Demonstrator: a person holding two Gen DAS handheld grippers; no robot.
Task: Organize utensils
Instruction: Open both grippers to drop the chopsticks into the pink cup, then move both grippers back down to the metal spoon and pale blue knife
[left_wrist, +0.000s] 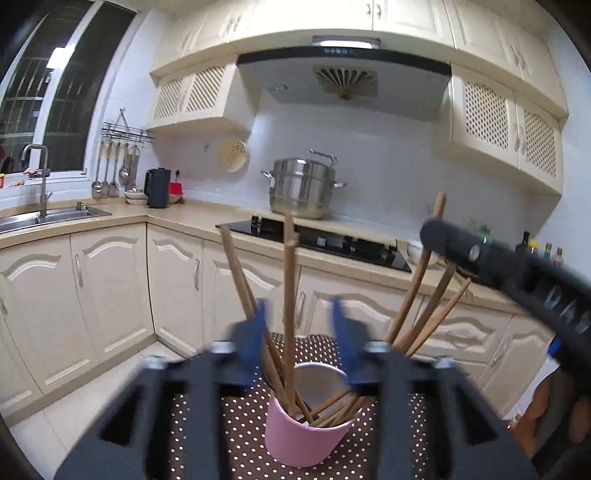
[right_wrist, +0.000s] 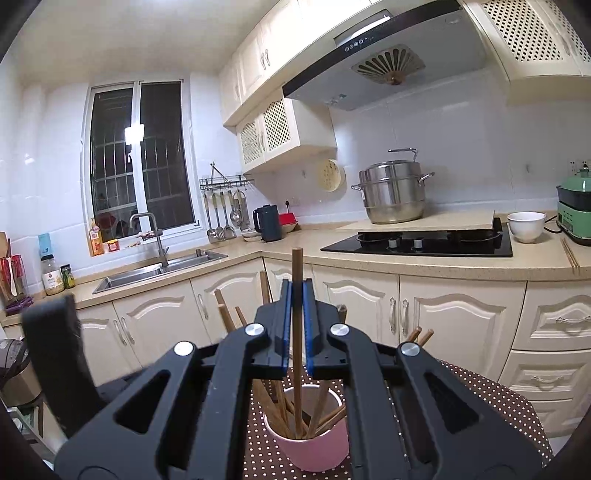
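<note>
Brown wooden chopsticks (right_wrist: 296, 332), matt and smooth-grained, stand in a pink cup (right_wrist: 314, 448) with a smooth satin finish, on a brown cloth (right_wrist: 491, 402) printed with pale dots. The right hand-held gripper (right_wrist: 297, 317) is matt black plastic with blue rubbery pads (right_wrist: 307, 332) and bright metal pivot bolts. Behind, a polished stainless-steel steamer pot (right_wrist: 393, 197) gleams beside a glossy black glass hob (right_wrist: 424, 242) set in a speckled stone-look counter (right_wrist: 443, 264); cabinet doors (right_wrist: 454, 321) show cream semi-gloss paint.
</note>
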